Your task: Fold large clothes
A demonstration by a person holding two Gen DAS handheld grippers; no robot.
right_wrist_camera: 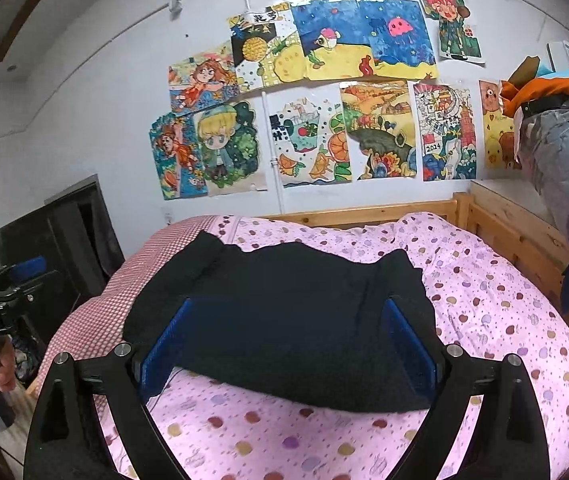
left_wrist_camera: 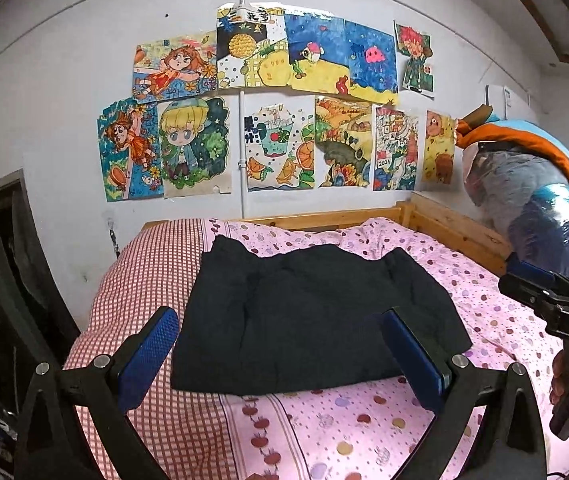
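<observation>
— where's the garment [left_wrist_camera: 316, 316]?
— on the bed [left_wrist_camera: 364, 420], just ahead of both hand-held grippers, left [left_wrist_camera: 280, 356] and right [right_wrist_camera: 288, 344], jaws wide, holding nothing.
— advice?
— i'd pinch the near corners evenly.

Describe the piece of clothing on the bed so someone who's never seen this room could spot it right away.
Start at the wooden bed frame under the wall of colourful drawings. On the pink dotted quilt lies a black garment, folded into a rough rectangle, its left edge over the red-checked cloth. It is the only dark, plain thing on the patterned bedding.
</observation>
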